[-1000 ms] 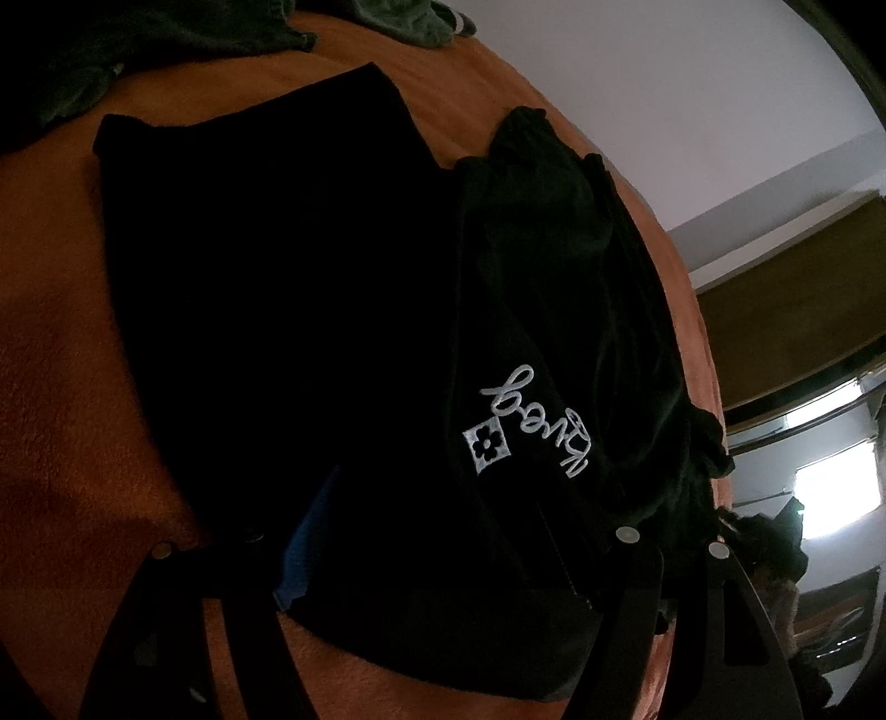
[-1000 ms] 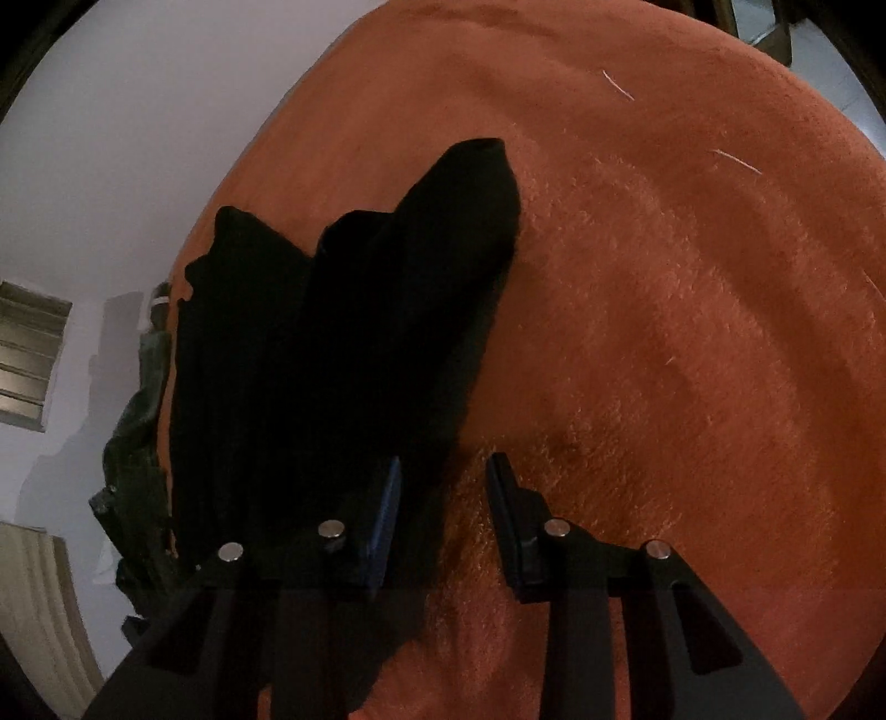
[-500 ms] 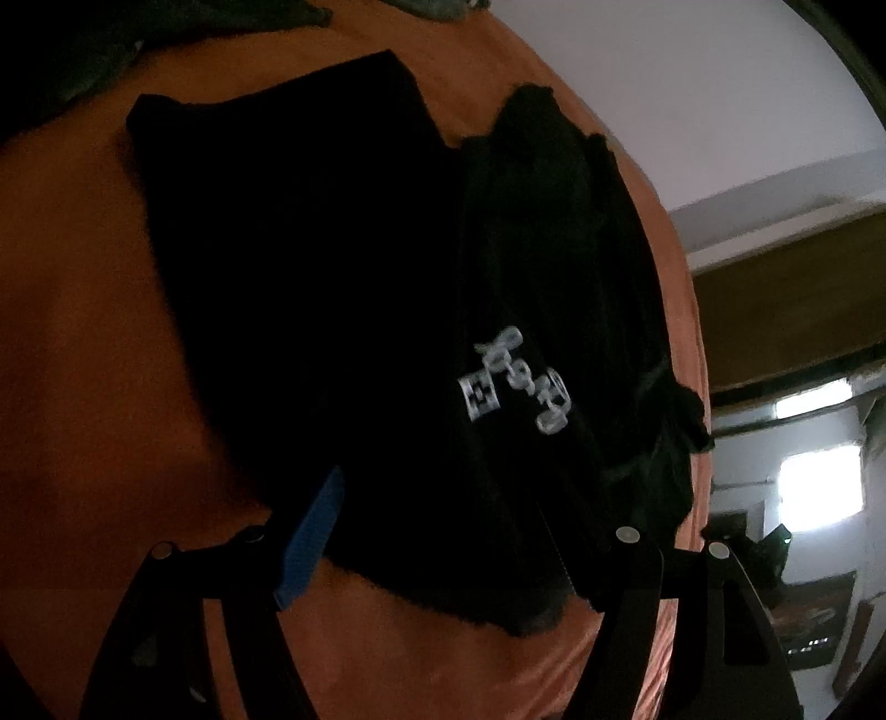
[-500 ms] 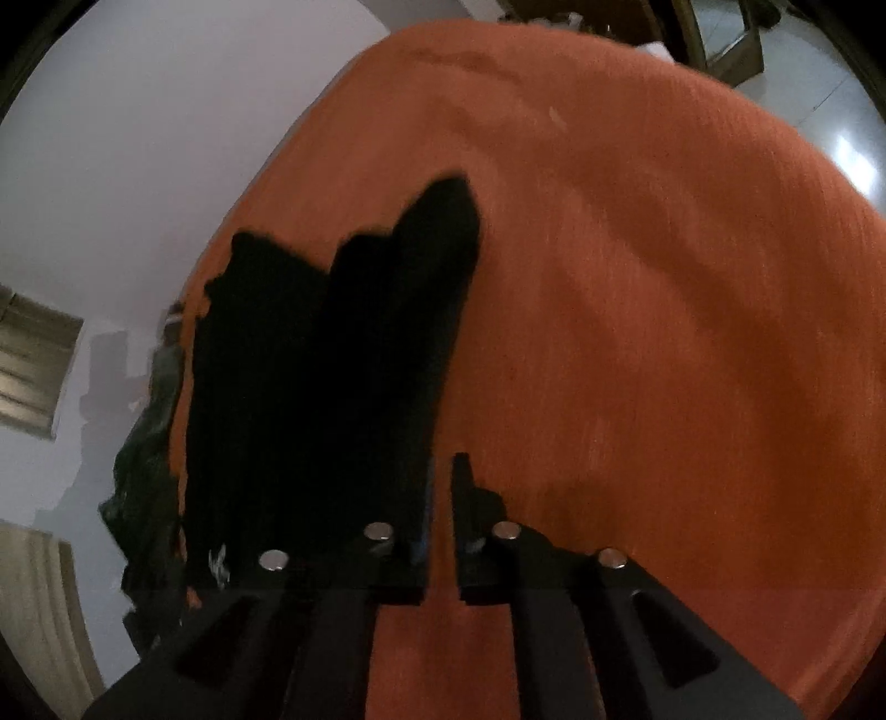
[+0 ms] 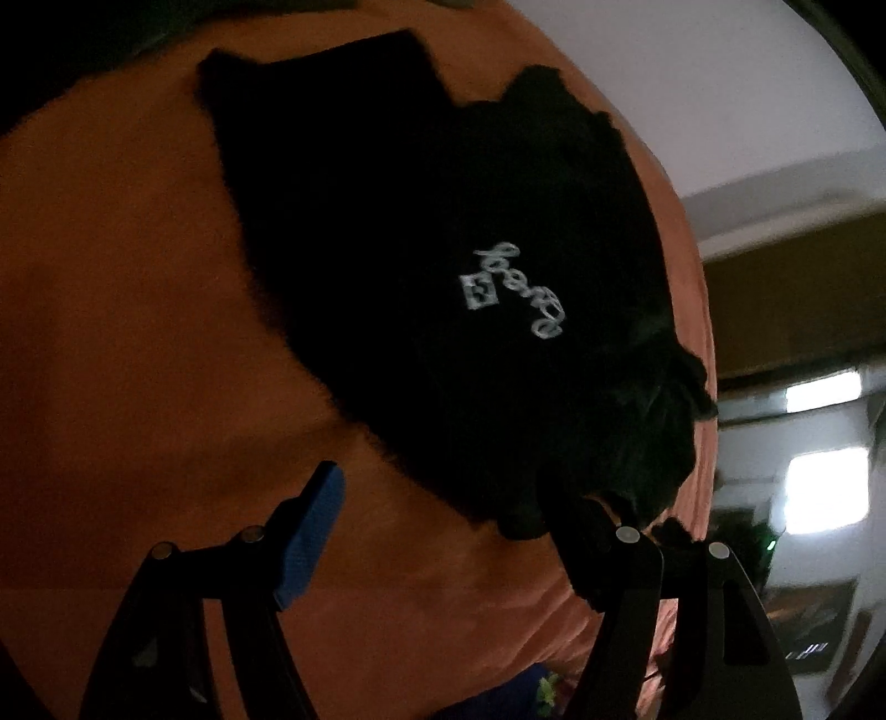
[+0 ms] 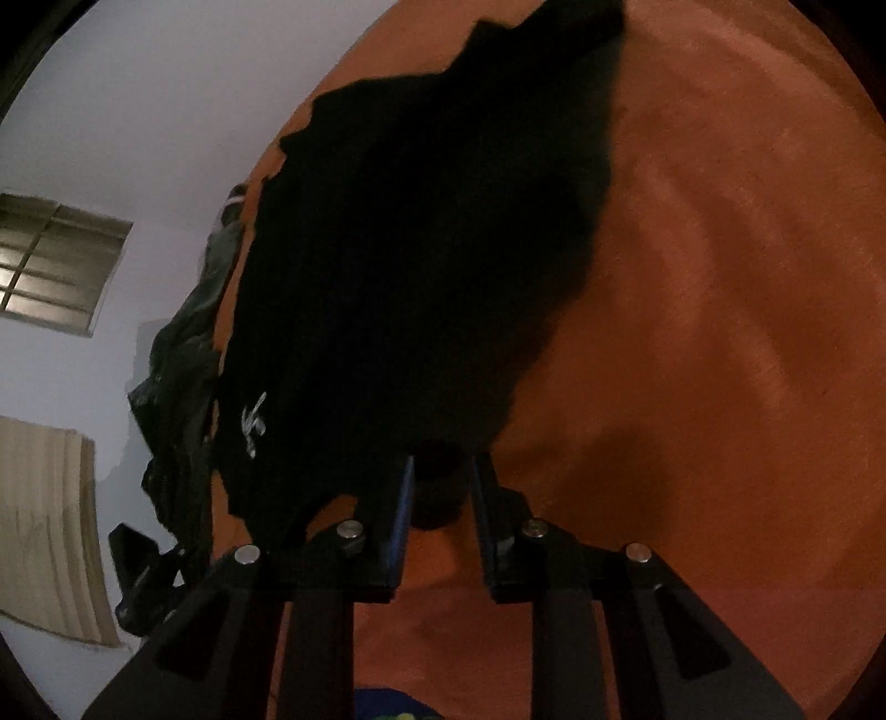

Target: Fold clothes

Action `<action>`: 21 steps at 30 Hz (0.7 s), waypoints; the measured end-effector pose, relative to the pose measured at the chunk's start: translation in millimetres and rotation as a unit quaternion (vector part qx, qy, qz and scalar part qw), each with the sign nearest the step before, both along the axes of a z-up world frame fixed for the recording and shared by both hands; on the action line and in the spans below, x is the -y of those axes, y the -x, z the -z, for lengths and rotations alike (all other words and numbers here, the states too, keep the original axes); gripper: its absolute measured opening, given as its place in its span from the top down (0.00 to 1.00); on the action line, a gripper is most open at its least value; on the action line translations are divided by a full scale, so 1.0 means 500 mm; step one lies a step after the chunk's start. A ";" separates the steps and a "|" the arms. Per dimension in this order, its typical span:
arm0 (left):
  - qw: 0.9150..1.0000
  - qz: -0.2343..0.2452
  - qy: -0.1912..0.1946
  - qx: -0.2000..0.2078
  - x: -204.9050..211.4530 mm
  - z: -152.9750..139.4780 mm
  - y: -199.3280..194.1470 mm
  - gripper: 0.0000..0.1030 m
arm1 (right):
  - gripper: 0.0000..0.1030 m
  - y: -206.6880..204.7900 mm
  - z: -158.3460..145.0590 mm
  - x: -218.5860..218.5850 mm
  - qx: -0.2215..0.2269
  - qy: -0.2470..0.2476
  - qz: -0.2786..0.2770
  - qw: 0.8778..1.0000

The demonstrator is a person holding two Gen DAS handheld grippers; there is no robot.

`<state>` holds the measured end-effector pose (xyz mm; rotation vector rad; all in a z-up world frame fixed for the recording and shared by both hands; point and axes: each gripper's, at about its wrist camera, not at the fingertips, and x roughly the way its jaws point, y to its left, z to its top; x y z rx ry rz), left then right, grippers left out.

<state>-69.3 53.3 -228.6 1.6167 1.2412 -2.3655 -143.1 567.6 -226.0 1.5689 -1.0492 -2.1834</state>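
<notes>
A black garment (image 5: 443, 232) with white embroidered script (image 5: 518, 288) lies partly folded on the orange bed cover (image 5: 138, 332). My left gripper (image 5: 443, 515) stands open just short of its near edge. The blue pad (image 5: 313, 531) is over bare cover and the other finger (image 5: 581, 531) overlaps the garment's bunched corner. In the right wrist view the same garment (image 6: 415, 249) fills the middle. My right gripper (image 6: 440, 493) sits at its near edge with its jaws opening. A dark lump of the cloth lies between the pads, which look clear of it.
Dark green clothes (image 6: 183, 343) hang over the bed's far edge by a white wall, below a window (image 6: 50, 266). More dark clothes (image 5: 83, 44) lie at the far end. Bare orange cover (image 6: 720, 332) spreads right of the garment. A blue patterned item (image 6: 387, 706) shows below.
The left gripper has drawn back; its blue pad, earlier under the cloth, is now free. The right gripper narrowed, swept toward the garment's near edge, and its jaws have parted again.
</notes>
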 end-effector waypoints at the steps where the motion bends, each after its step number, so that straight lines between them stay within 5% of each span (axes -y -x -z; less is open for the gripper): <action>1: 1.000 -0.007 0.000 -0.002 0.009 -0.004 -0.006 0.29 | 0.42 0.006 0.006 0.011 0.000 0.012 0.001 1.000; 3: 1.000 -0.019 0.001 -0.006 0.026 -0.011 -0.019 0.29 | 0.21 0.010 0.015 0.027 0.001 0.043 0.002 0.999; 11: 0.998 -0.059 -0.007 -0.002 0.088 0.010 -0.027 0.29 | 0.21 0.030 0.043 0.037 0.011 0.037 0.001 0.999; 21: 0.998 -0.059 -0.024 0.014 0.096 0.038 -0.024 0.29 | 0.59 0.052 0.065 0.032 0.017 0.014 0.029 0.999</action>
